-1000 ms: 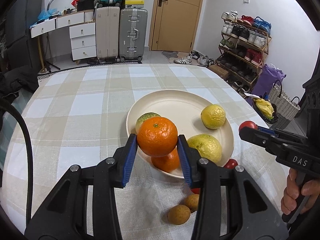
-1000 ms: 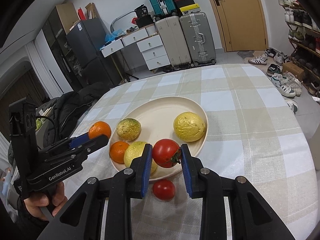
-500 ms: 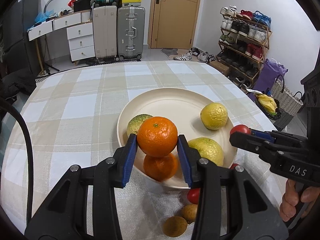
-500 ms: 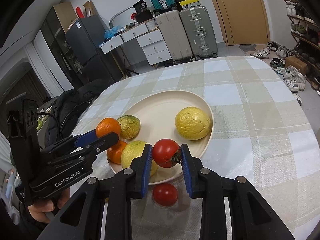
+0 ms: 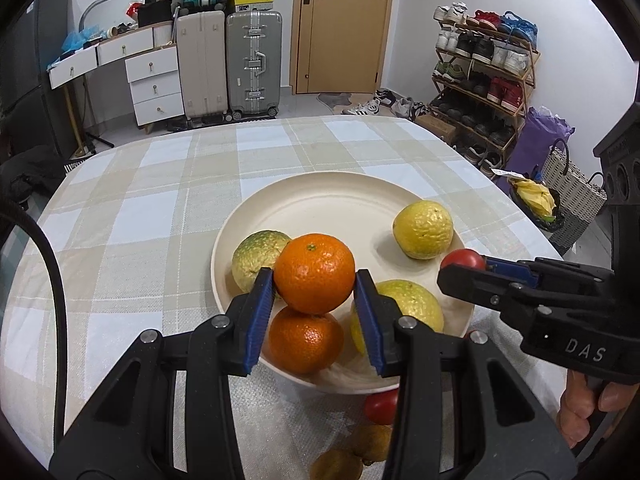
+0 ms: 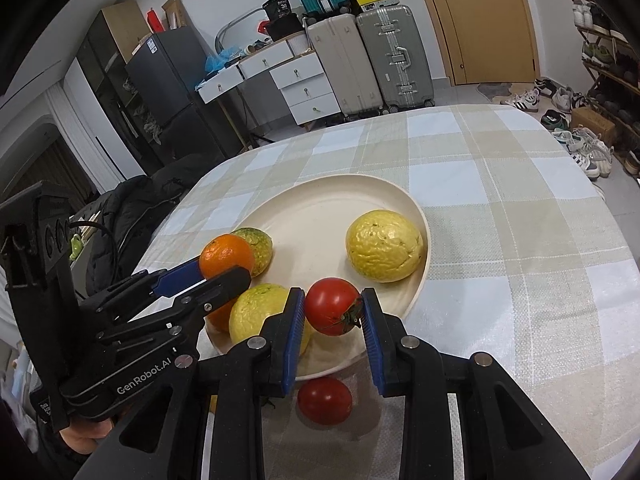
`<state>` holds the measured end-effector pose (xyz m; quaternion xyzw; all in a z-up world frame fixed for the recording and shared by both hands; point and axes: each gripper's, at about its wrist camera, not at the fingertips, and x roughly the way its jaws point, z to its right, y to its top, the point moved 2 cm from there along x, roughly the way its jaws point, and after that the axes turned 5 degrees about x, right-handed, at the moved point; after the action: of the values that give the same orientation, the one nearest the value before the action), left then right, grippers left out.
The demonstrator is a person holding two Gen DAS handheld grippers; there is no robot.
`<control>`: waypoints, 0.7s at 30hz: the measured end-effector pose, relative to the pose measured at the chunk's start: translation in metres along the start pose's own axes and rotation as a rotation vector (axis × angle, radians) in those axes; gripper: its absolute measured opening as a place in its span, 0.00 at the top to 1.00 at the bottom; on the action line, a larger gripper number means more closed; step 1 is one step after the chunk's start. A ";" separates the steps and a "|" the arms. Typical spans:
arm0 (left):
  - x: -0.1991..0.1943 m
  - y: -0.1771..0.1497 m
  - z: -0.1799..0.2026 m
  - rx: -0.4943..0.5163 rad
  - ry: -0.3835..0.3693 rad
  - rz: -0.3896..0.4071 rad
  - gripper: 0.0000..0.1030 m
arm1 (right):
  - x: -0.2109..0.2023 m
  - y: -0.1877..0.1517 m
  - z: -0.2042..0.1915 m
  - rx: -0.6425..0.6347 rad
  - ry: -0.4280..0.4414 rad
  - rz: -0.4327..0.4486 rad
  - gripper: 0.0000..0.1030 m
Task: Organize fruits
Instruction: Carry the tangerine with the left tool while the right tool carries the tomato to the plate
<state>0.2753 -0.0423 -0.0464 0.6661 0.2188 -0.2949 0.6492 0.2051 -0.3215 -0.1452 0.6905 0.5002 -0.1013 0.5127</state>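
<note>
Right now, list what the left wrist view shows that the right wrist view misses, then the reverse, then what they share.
Only the left wrist view: two small brown fruits on the cloth near the camera, a full shoe rack, a purple bag.

Only the right wrist view: a dark fridge, and a whole tomato on the cloth, barely glimpsed from the left.

Both: the cream plate, the left gripper shut on an orange, the right gripper shut on a tomato, suitcases.
</note>
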 end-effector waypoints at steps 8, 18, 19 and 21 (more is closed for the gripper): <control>0.005 0.004 0.005 0.011 0.007 -0.001 0.63 | 0.008 0.002 0.005 0.012 -0.009 -0.009 0.72; 0.009 0.005 0.008 0.024 0.020 0.008 0.63 | 0.011 0.000 0.010 0.026 -0.002 -0.014 0.72; 0.008 0.004 0.007 0.024 0.019 0.010 0.63 | 0.010 0.000 0.010 0.025 -0.002 -0.013 0.72; 0.008 0.004 0.006 0.024 0.015 0.012 0.63 | 0.011 0.000 0.010 0.025 -0.004 -0.013 0.72</control>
<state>0.2829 -0.0492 -0.0490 0.6775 0.2161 -0.2888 0.6411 0.2139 -0.3235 -0.1571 0.6934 0.5024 -0.1121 0.5042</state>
